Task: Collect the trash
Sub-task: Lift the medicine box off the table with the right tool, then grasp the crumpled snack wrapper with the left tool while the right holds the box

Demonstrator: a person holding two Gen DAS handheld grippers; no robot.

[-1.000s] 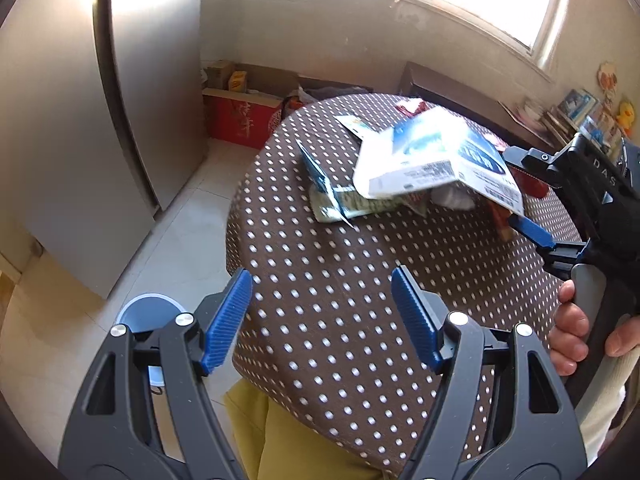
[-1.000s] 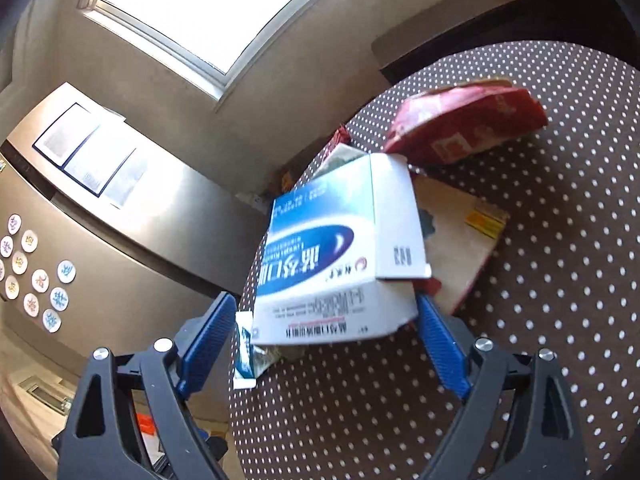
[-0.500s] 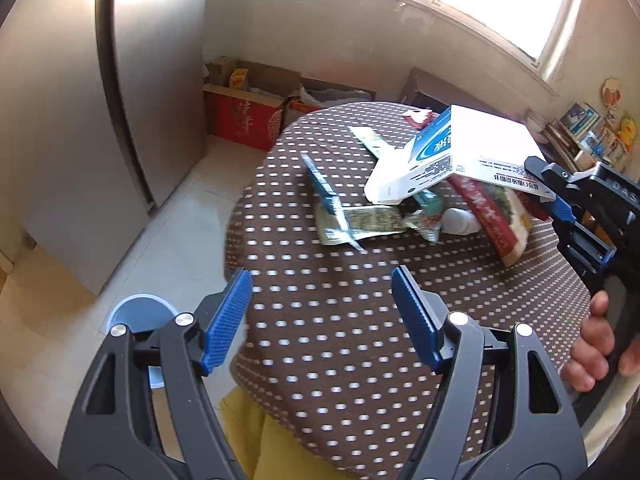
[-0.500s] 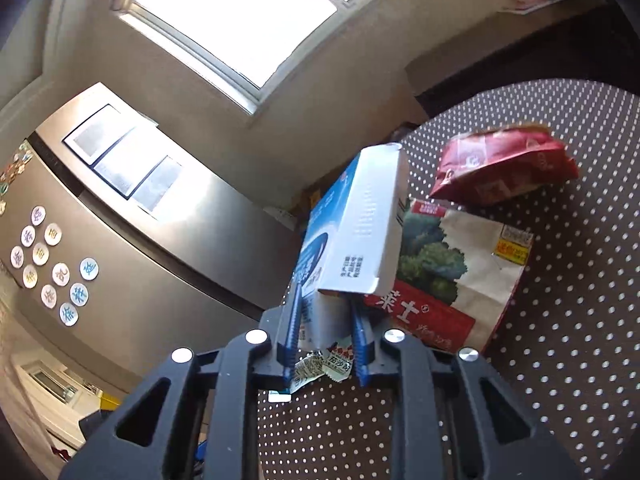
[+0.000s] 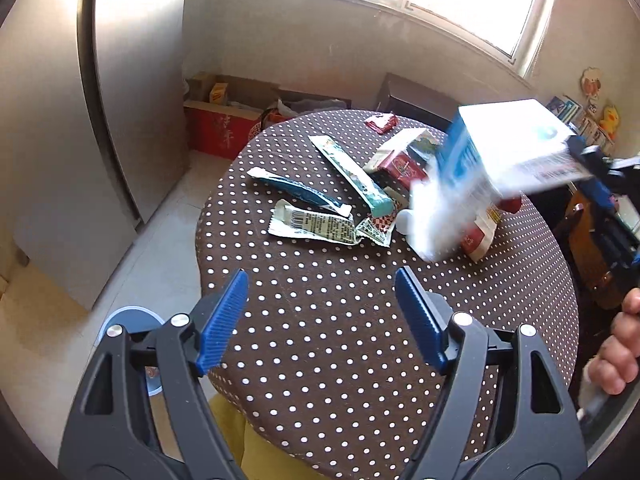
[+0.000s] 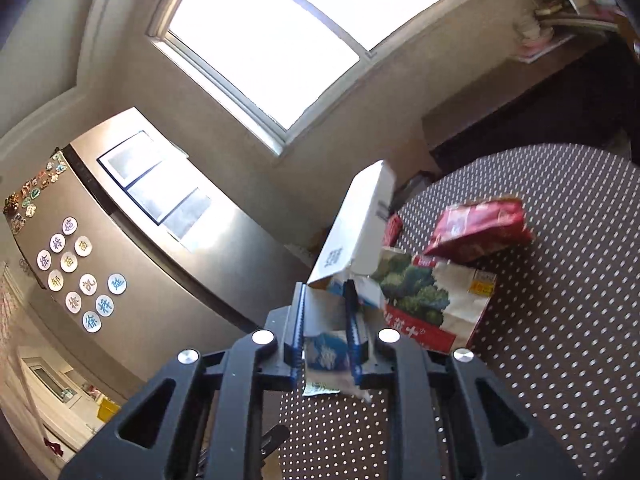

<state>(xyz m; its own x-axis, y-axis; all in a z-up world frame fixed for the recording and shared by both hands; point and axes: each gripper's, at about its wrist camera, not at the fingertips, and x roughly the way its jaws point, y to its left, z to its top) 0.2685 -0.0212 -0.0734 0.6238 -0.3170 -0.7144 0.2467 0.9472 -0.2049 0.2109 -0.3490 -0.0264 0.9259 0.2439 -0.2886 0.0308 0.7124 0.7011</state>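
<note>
A white and blue cardboard box [image 6: 360,224] hangs above the round dotted table [image 5: 340,320]; my right gripper [image 6: 324,288] is closing, its pads pressed on the box's lower flap. In the left wrist view the box [image 5: 508,140] is blurred at the right. My left gripper [image 5: 320,276] hovers over the table's near edge, jaws opening, with nothing between them. On the table lie a blue wrapper [image 5: 296,190], a long green wrapper [image 5: 352,172], a white printed wrapper [image 5: 312,224], a small red packet [image 5: 382,122], a red bag [image 6: 480,232] and a paper bag with a tree picture [image 6: 432,300].
A steel fridge [image 5: 60,120] stands at the left. Cardboard boxes [image 5: 220,128] sit on the floor by the wall. A round blue bin [image 5: 132,320] is on the floor below my left fingers. A person's hand [image 5: 620,356] holds the right gripper's handle.
My right gripper shut on the white and blue box and lifted it up off the pile, tilting it. The bags under it came into view. The left gripper hardly moved.
</note>
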